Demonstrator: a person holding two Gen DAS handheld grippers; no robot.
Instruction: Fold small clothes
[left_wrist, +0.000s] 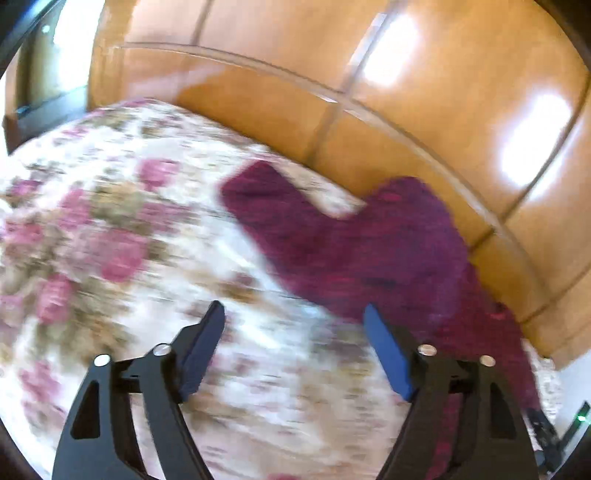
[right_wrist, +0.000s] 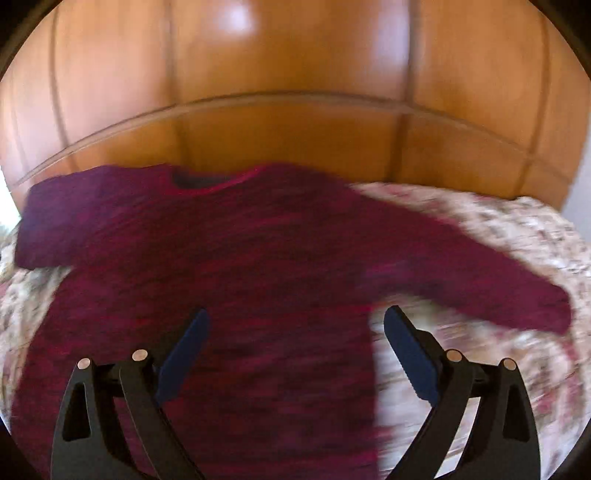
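Right wrist view: wooden headboard (right_wrist: 295, 74), glossy orange-brown with panel grooves, fills the whole field beyond the fingers. Below it, floral bedspread (right_wrist: 480, 229), cream with pink blooms, visible ahead-right and to the far left of the gripper. Maroon sweater (right_wrist: 229, 258) lies spread flat on the bedspread directly ahead of and beneath the fingers, neckline toward the headboard. One sleeve runs out ahead-left, the other slants ahead-right past the right finger. Sweater's right side edge runs between the two fingers, nearer the right one. Right gripper (right_wrist: 295, 325): jaws spread wide, nothing between the blue pads; left pad over sweater body, right pad over bedspread. Contact with the fabric cannot be judged; frame is motion-blurred.

Left wrist view: same headboard (left_wrist: 406, 92) across the top and right. Bedspread (left_wrist: 110, 240) covers everything ahead-left and under the fingers. Sweater (left_wrist: 369, 240) sits ahead-right, one sleeve pointing ahead of the gripper, body trailing back past the right finger. Left gripper (left_wrist: 293, 314): jaws wide apart, holding nothing; right pad at the sweater's edge, left pad over bare bedspread. Heavy blur here too.
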